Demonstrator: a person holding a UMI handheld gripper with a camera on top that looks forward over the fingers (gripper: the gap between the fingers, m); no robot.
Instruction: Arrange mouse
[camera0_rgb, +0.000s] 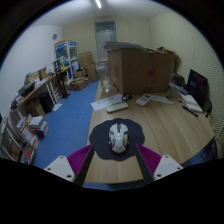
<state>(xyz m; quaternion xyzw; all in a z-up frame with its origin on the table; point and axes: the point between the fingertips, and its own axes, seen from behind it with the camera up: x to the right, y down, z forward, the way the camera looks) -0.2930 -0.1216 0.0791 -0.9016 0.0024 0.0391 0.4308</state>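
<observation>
A white and grey mouse (118, 137) lies on a round dark mouse mat (98, 139) on the wooden table (160, 125). My gripper (112, 160) is open, with the magenta pads (75, 158) spread wide at either side. The mouse lies just ahead of the fingers, in line with the gap between them, and neither finger touches it.
A large cardboard box (137, 69) stands at the far side of the table. A keyboard (117, 107) and papers (163, 99) lie beyond the mat. A monitor (199, 88) stands at the right. Shelves with clutter (30, 105) line the left above the blue floor (60, 122).
</observation>
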